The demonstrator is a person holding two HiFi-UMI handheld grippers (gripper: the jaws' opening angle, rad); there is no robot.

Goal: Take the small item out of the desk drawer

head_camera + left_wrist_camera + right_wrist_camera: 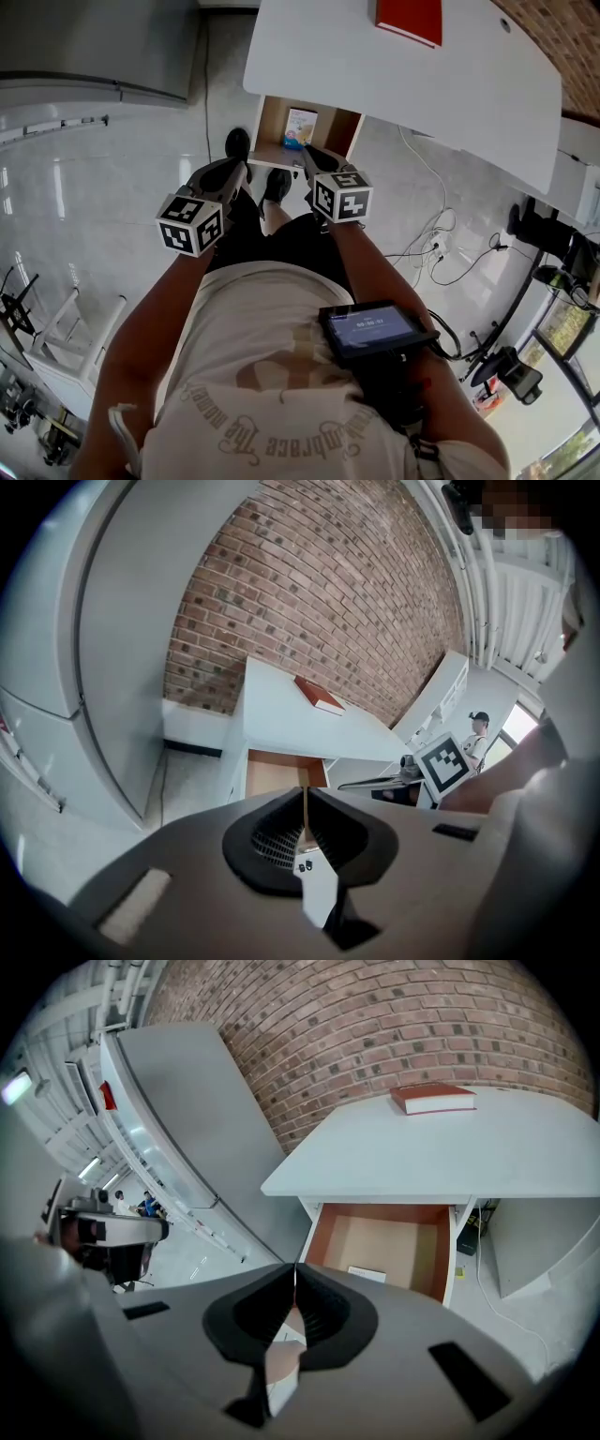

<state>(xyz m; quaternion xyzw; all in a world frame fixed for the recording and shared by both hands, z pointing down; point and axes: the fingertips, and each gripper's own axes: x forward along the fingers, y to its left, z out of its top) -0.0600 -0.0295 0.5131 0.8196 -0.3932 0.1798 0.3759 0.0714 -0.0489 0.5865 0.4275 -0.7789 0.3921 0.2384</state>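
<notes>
Found the drawer [269,122] pulled open under the white desk [375,75]. Spotted the small item [300,127], a light packet with blue print, lying on the drawer bottom, touched by neither tool. Picked it up in the right gripper view only as a pale flat slip on the wooden bottom; couldn't make it out in the left gripper view. Logged the left tool [242,169] with jaws pressed together and nothing between them, near the drawer's front left corner. Logged the right tool [306,153] likewise closed and empty, near the front edge a little right of the item. Noted both pointing down toward the drawer, side by side but apart. Couldn't tell whether either tip touched the drawer front. Saw a red book [410,19] flat on the desk top, well away from the drawer. Marked a brick wall [375,1026] behind the desk and cables [441,253] on the floor [112,178] to the right.
</notes>
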